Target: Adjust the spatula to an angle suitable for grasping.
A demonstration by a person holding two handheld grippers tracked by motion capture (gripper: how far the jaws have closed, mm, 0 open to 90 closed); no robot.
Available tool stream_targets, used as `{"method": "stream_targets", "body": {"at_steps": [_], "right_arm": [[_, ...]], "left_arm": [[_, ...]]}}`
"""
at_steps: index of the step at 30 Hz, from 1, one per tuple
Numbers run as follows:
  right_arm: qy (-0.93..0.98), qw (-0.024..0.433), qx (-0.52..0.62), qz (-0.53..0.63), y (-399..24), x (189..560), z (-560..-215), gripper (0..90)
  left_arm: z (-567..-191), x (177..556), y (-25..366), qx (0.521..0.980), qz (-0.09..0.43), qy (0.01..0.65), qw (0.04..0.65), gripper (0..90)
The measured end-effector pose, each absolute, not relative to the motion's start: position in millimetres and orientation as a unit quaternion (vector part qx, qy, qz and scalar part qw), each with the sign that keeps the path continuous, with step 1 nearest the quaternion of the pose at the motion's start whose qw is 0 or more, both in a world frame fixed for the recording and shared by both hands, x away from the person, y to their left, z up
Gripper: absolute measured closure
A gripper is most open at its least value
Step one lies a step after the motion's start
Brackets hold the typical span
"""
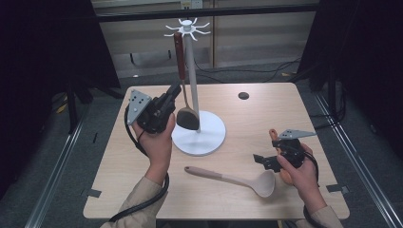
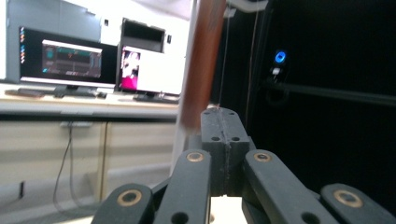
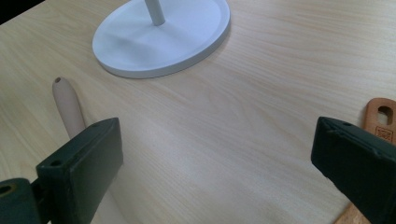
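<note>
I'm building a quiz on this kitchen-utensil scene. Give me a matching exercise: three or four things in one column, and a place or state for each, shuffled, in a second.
1. spatula
2. ladle
3. left tool
4. right tool

a. jaws wide open above the table
b. hangs beside the white stand's pole
c. lies flat on the table
d. jaws shut together by the spatula's handle

Pairs: 1-b, 2-c, 3-d, 4-a

matt wood table [image 1: 237, 121], glossy white stand [image 1: 198, 137]
</note>
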State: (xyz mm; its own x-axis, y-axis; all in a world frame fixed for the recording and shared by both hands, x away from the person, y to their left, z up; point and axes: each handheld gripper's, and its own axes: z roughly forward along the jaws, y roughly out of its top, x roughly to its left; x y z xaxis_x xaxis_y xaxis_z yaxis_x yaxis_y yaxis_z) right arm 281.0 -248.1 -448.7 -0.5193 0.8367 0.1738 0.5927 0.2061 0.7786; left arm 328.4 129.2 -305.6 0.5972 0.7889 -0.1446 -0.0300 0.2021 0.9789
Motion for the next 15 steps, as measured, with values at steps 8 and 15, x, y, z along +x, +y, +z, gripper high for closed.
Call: {"method": "stream_targets", "body": {"at_steps": [8, 15], "right_arm": [[0.763, 0.144, 0.468, 0.422, -248, 281, -448, 2.0], [0.76, 0.146, 0.469, 0.426, -251, 280, -448, 2.0]], "left_arm": [[-267, 336, 118, 0.526, 0.303, 0.306, 0.733, 90.0], [-255, 346, 109, 0.521, 0.303, 0.302, 0.739, 90.0]]}}
